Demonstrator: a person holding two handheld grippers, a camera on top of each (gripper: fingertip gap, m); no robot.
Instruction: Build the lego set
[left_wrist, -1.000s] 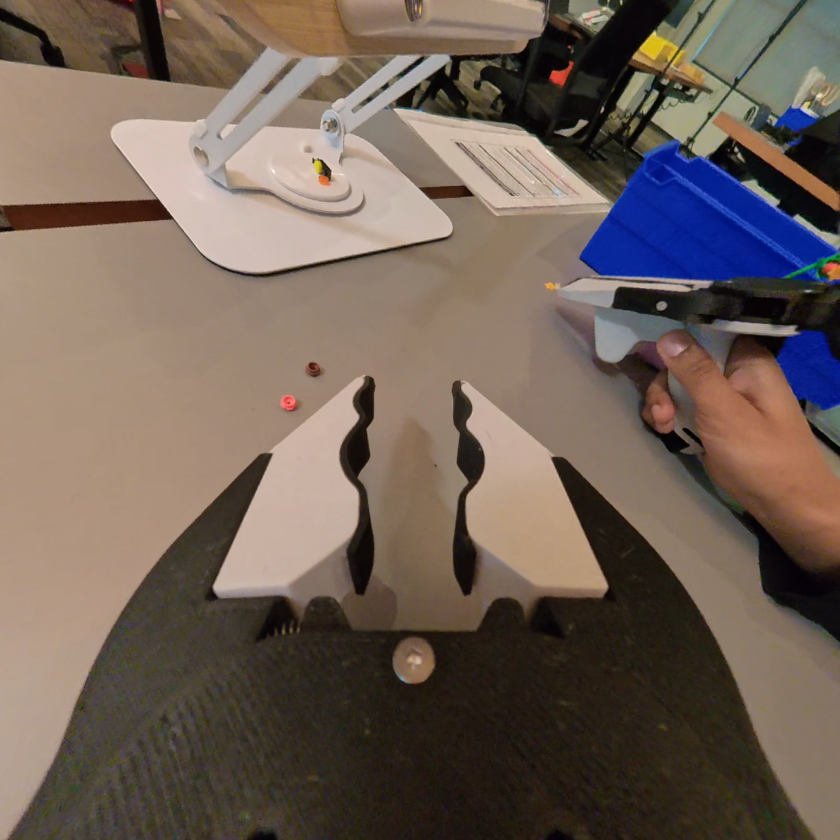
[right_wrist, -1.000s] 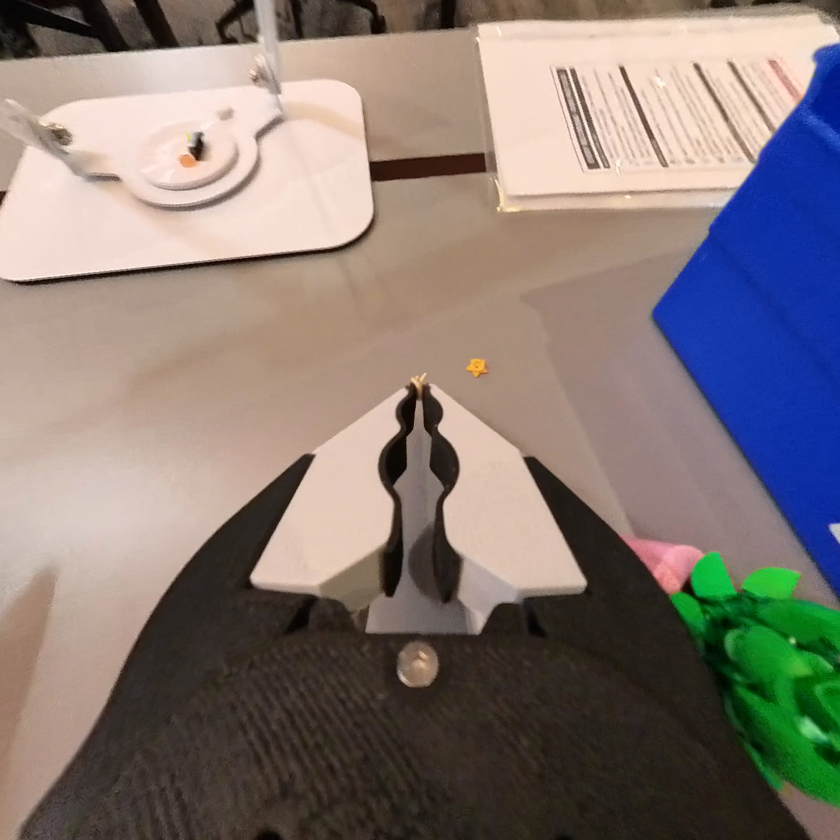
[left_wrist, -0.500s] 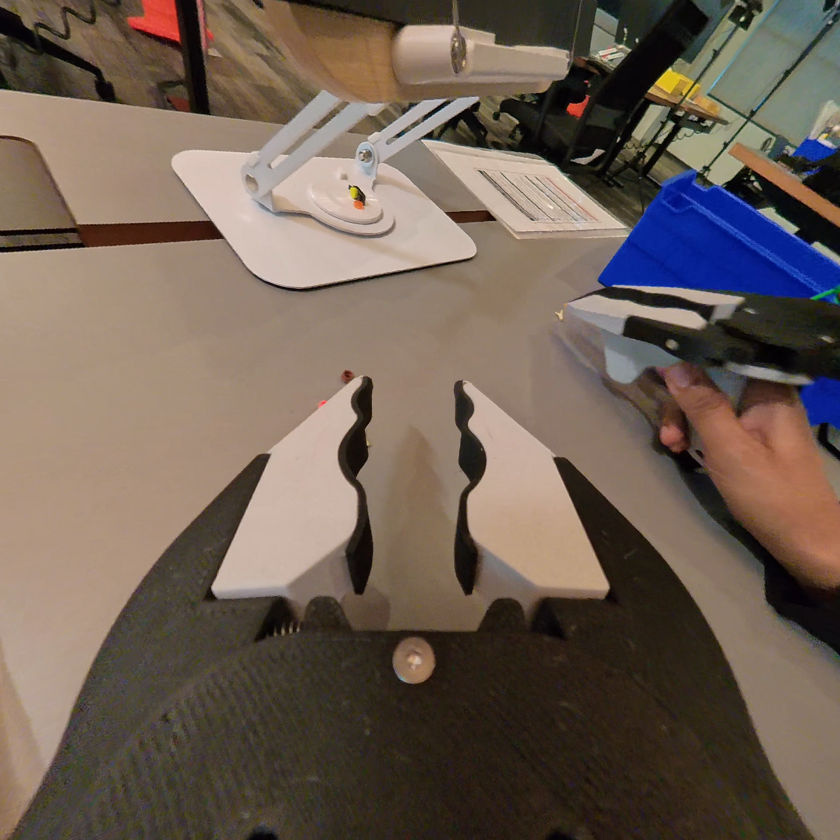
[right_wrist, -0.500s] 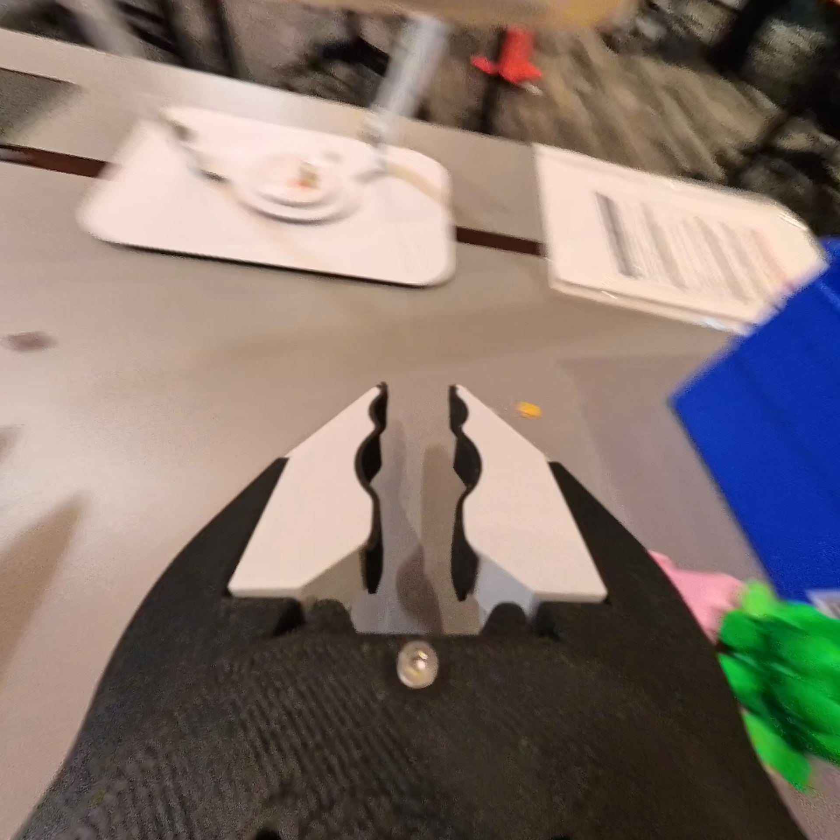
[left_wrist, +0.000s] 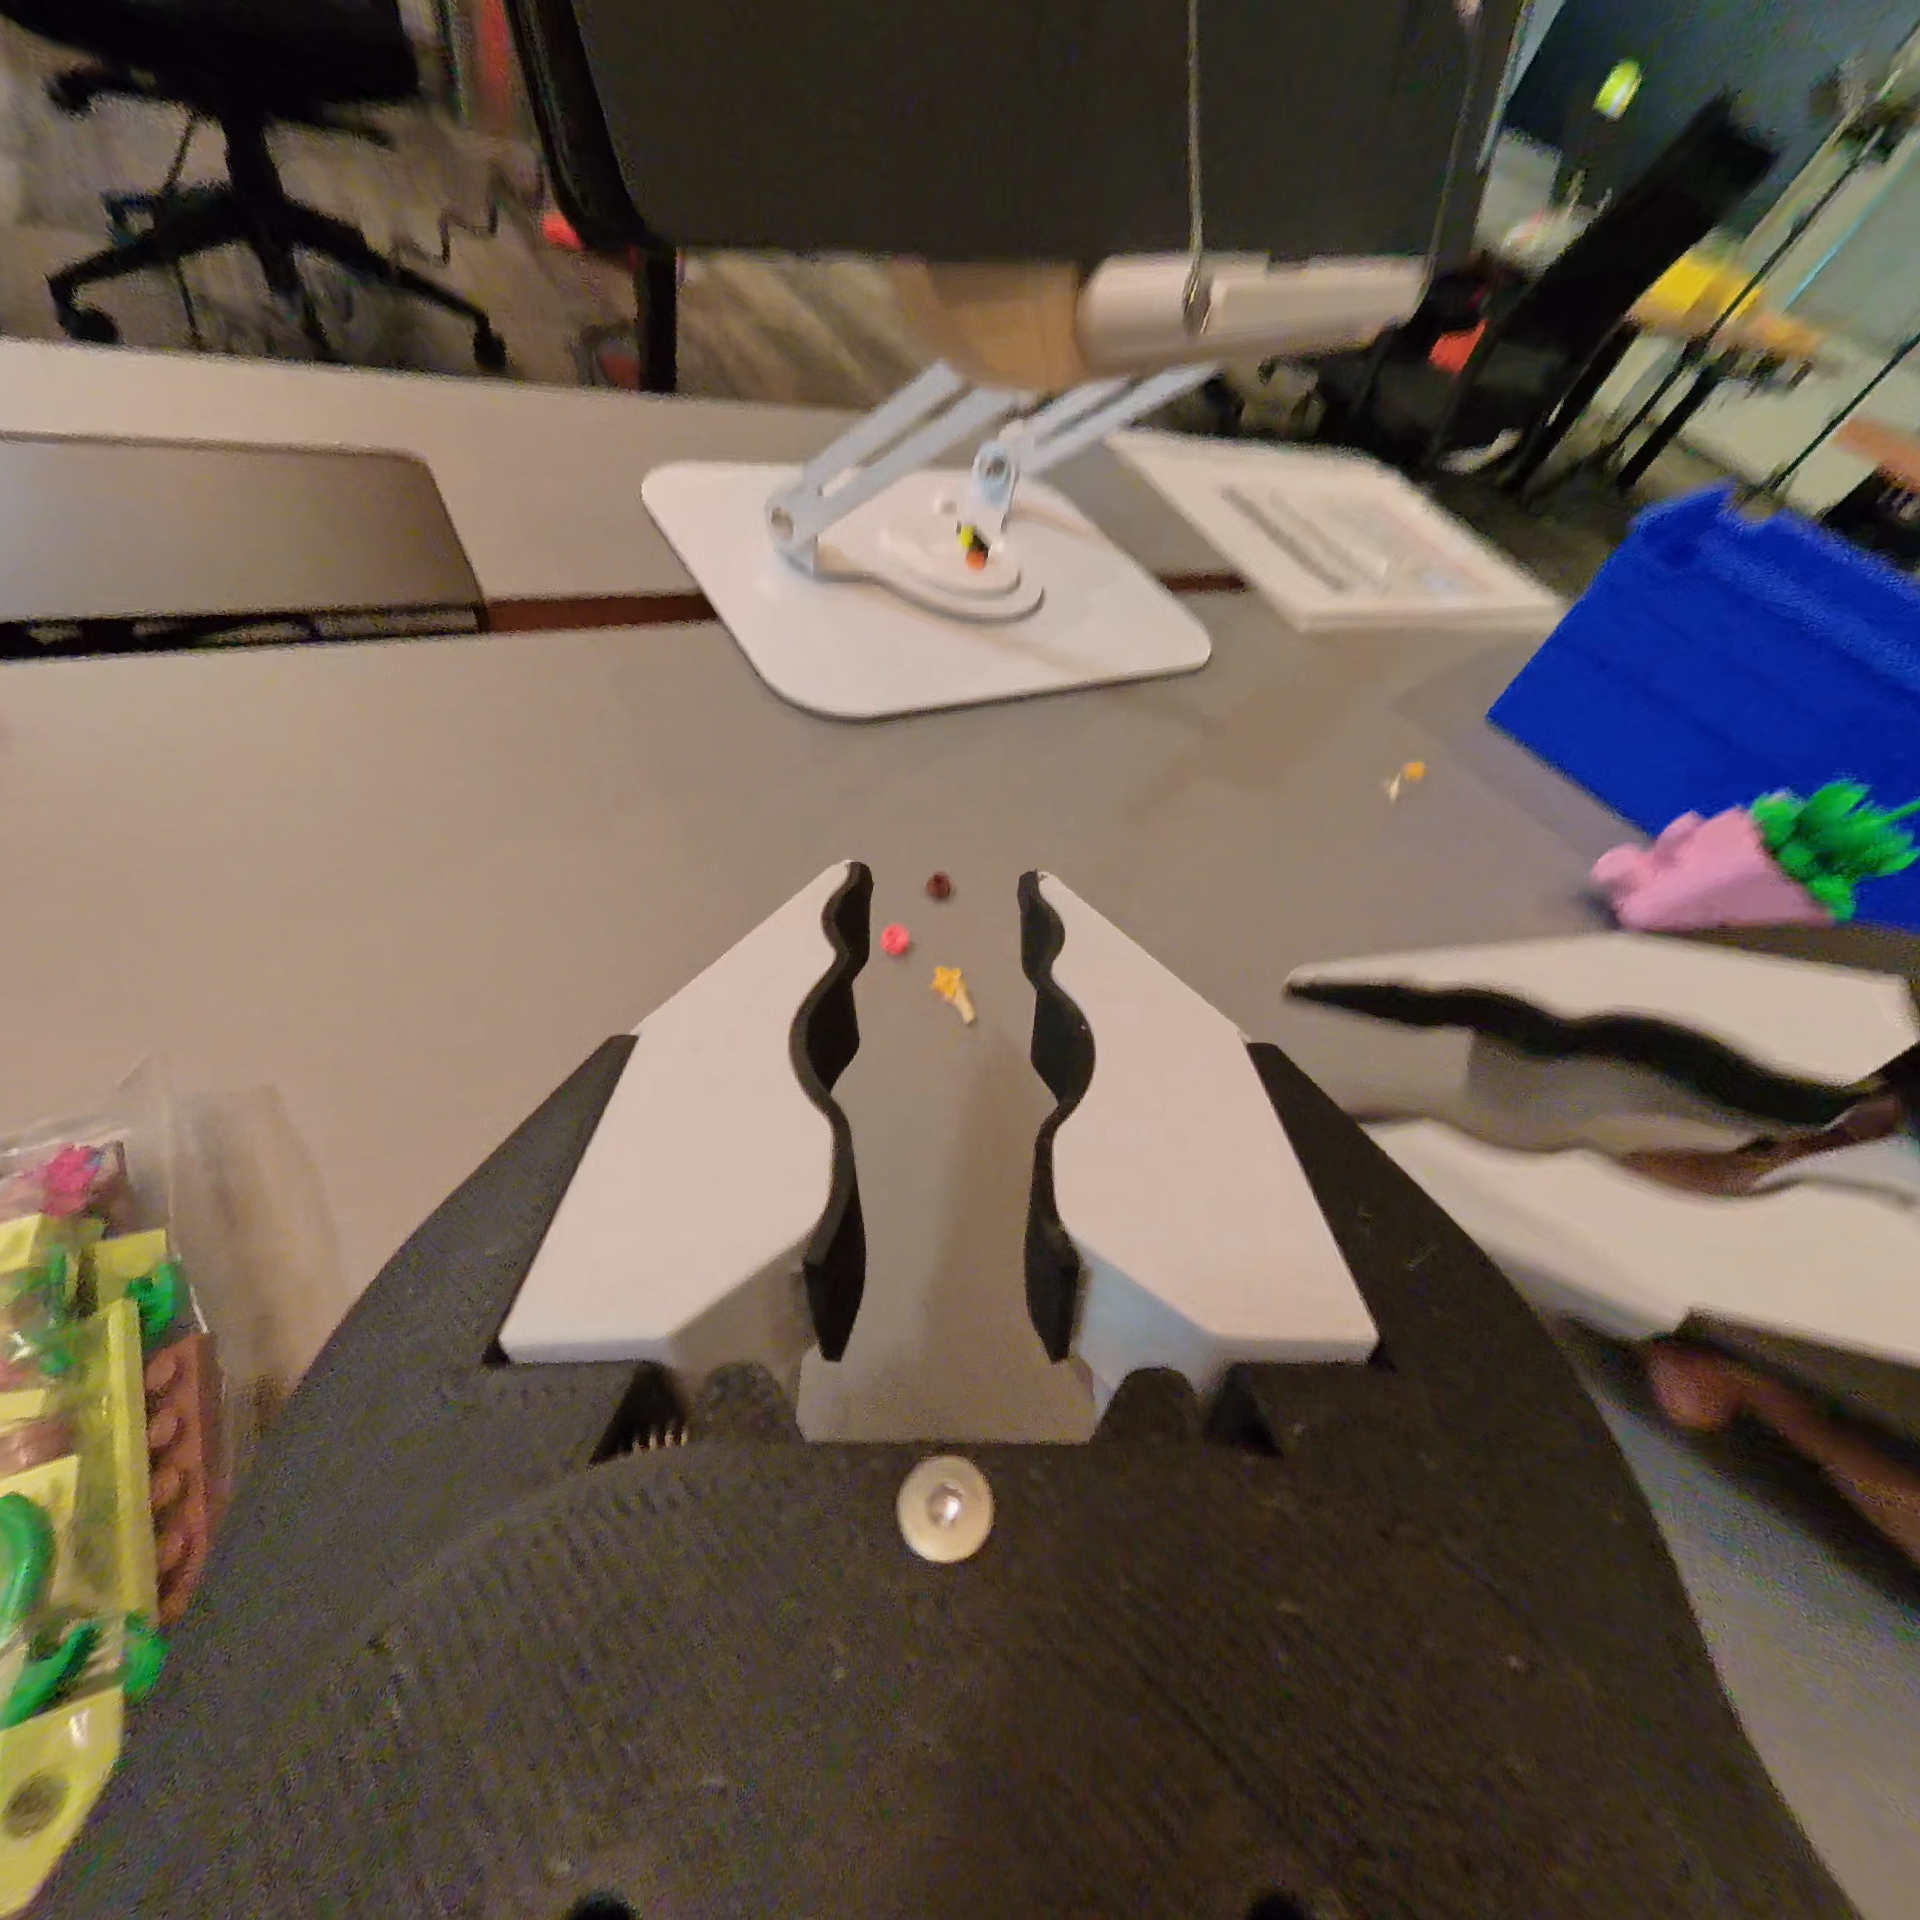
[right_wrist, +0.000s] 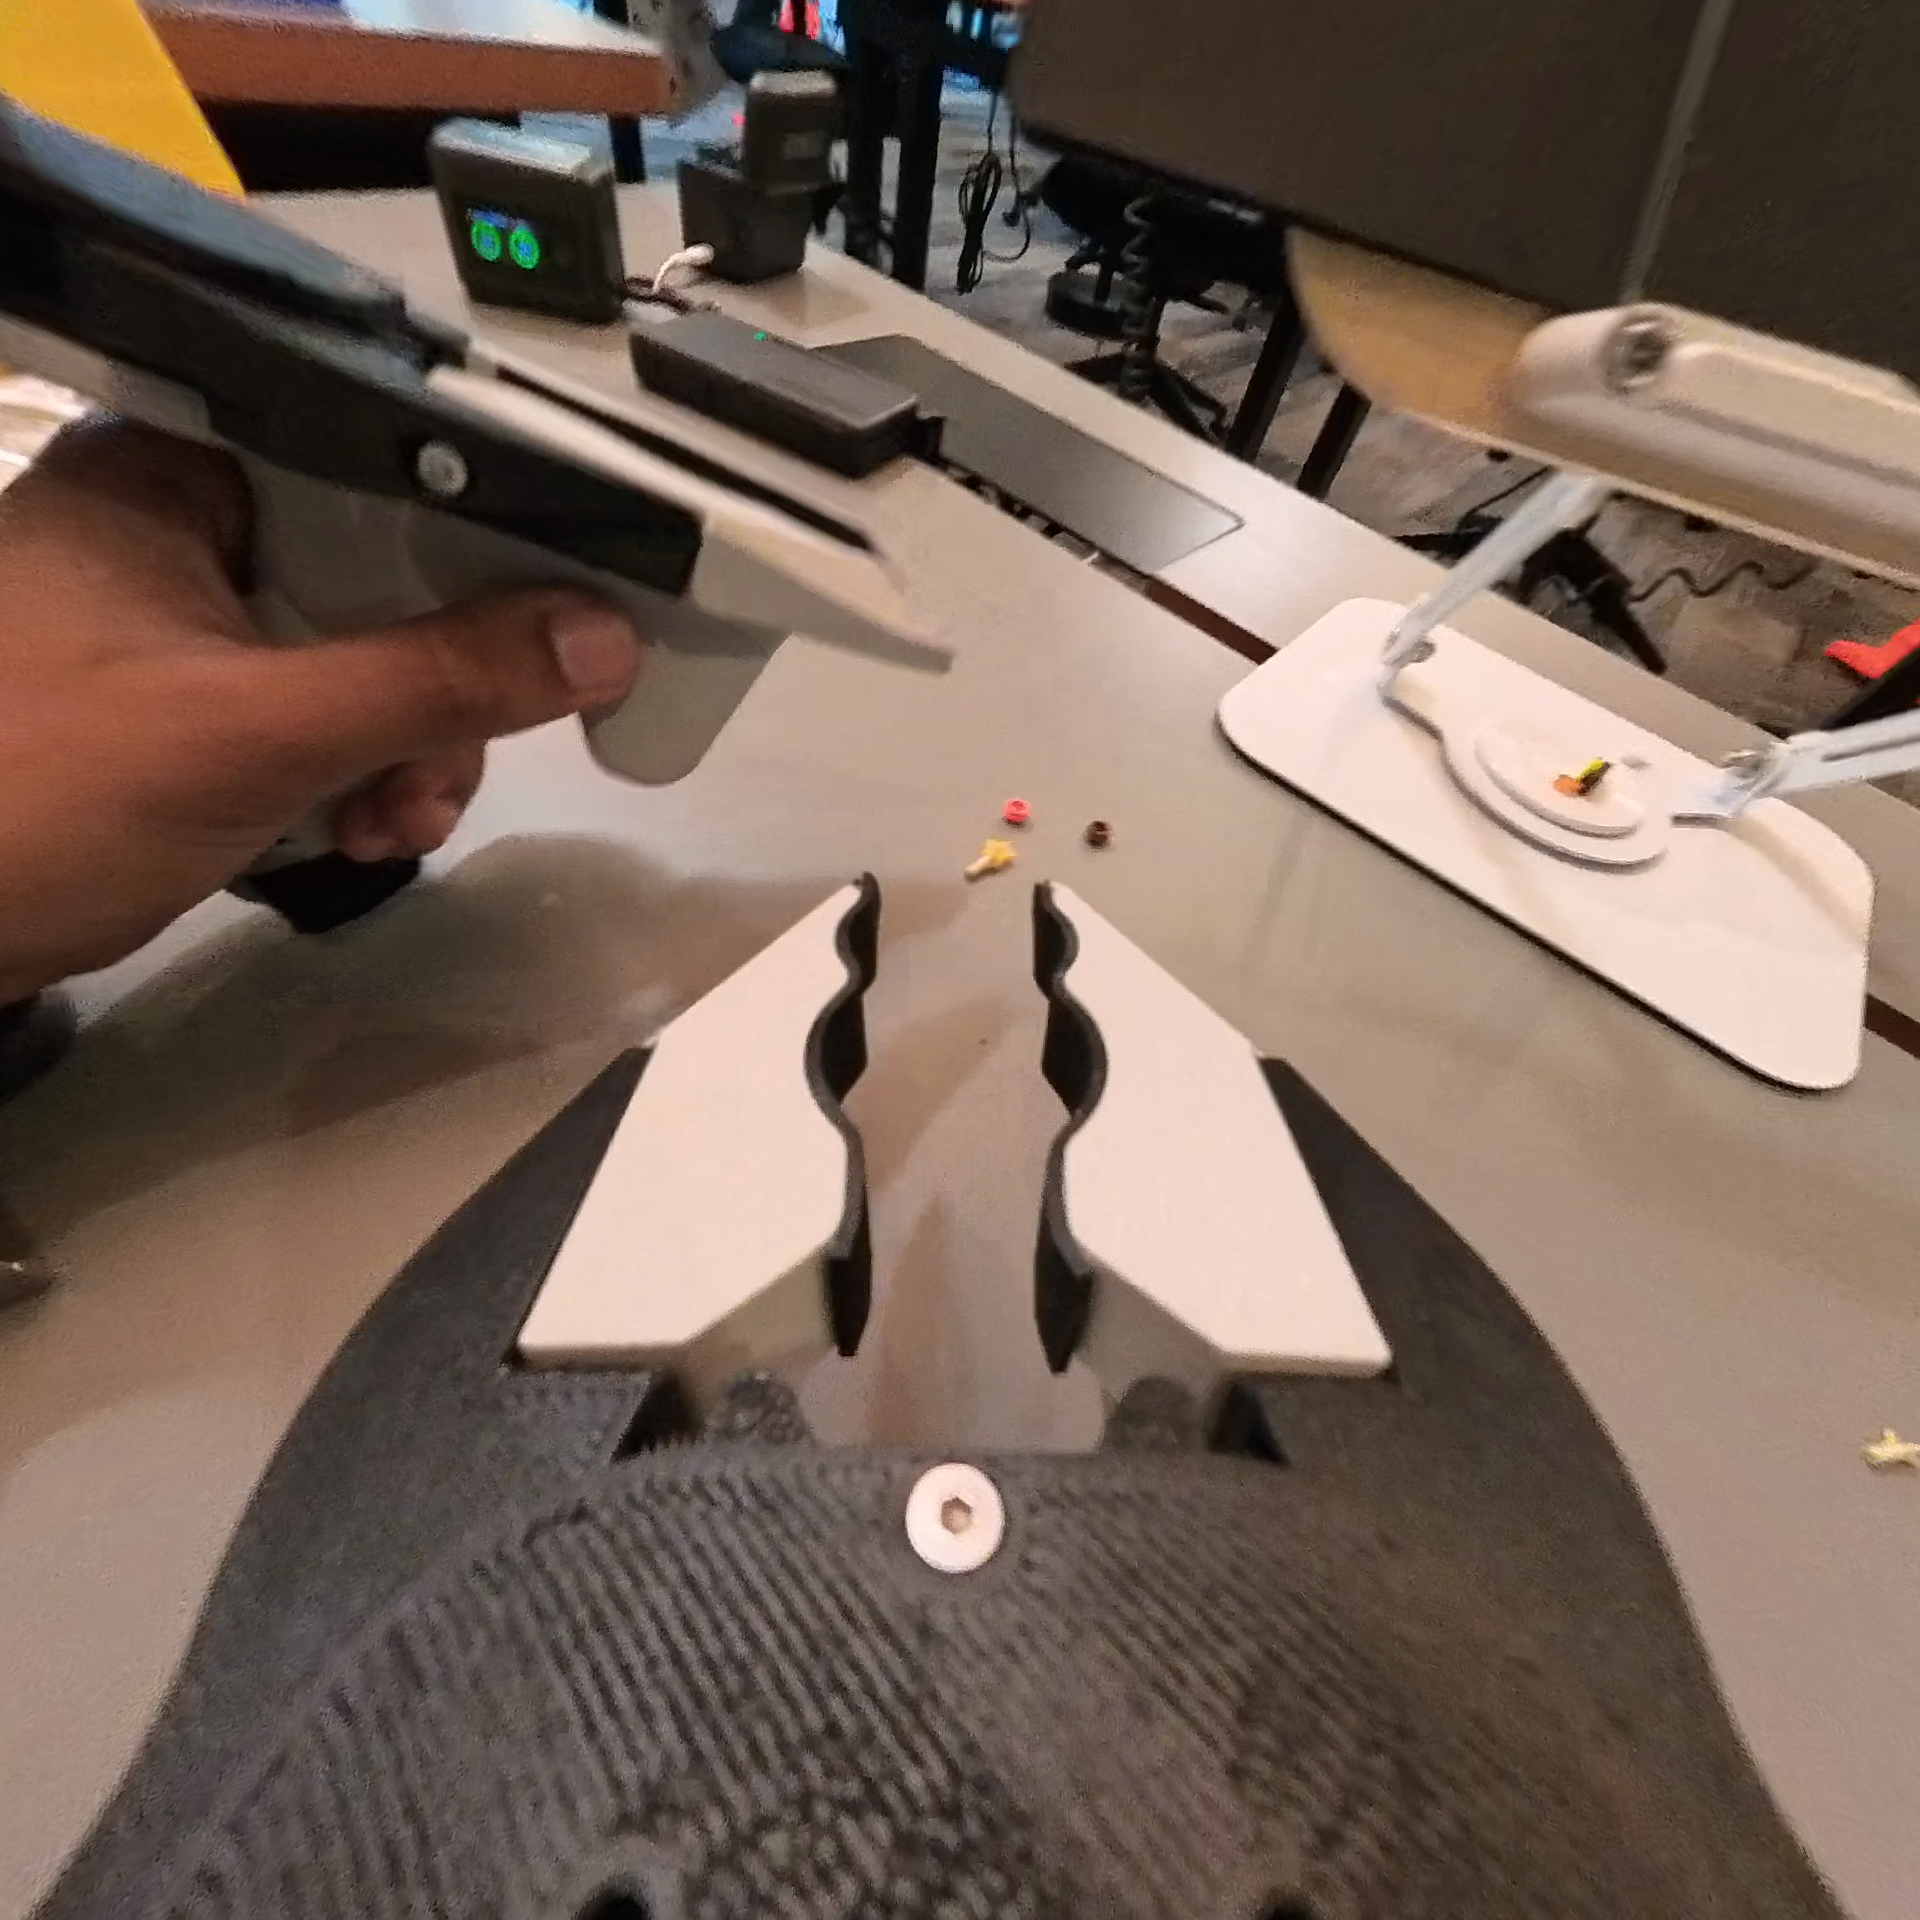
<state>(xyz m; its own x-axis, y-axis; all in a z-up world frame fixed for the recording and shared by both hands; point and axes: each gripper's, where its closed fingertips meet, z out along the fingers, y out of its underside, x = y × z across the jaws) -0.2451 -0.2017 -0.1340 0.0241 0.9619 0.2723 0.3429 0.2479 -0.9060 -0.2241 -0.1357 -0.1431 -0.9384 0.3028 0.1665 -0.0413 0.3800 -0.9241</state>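
Three tiny lego pieces lie together on the grey table: a pink round stud (left_wrist: 895, 940), a brown round stud (left_wrist: 940, 885) and a yellow piece (left_wrist: 954, 992). They sit just ahead of and between the fingers of my left gripper (left_wrist: 940, 873), which is open and empty. In the right wrist view the pink stud (right_wrist: 1016, 810), brown stud (right_wrist: 1098, 831) and yellow piece (right_wrist: 987, 857) lie just beyond my right gripper (right_wrist: 951, 888), also open and empty. The left gripper (right_wrist: 914, 613) hovers at upper left there, held by a hand (right_wrist: 208, 707).
A white stand base (left_wrist: 935, 592) with a small black, yellow and orange piece (right_wrist: 1579, 777) stands behind. A blue bin (left_wrist: 1745, 665) and a pink-and-green lego build (left_wrist: 1725, 883) are on the right. A bag of lego (left_wrist: 73, 1403) lies left. Another yellow piece (left_wrist: 1408, 774) lies loose. The gap from one gripper's tips to the other's is roughly 7 centimeters. It is some 7 centimeters from my left tips to the yellow piece (left_wrist: 954, 992). Look for it in the right wrist view (right_wrist: 991, 857) too. From the left gripper's tips to the pink stud (right_wrist: 1016, 810) is close to 7 centimeters.
My right gripper was shut on a tiny yellow piece and has opened. It has swung left toward the studs. A yellow piece now lies beside them. My left gripper has drawn back.
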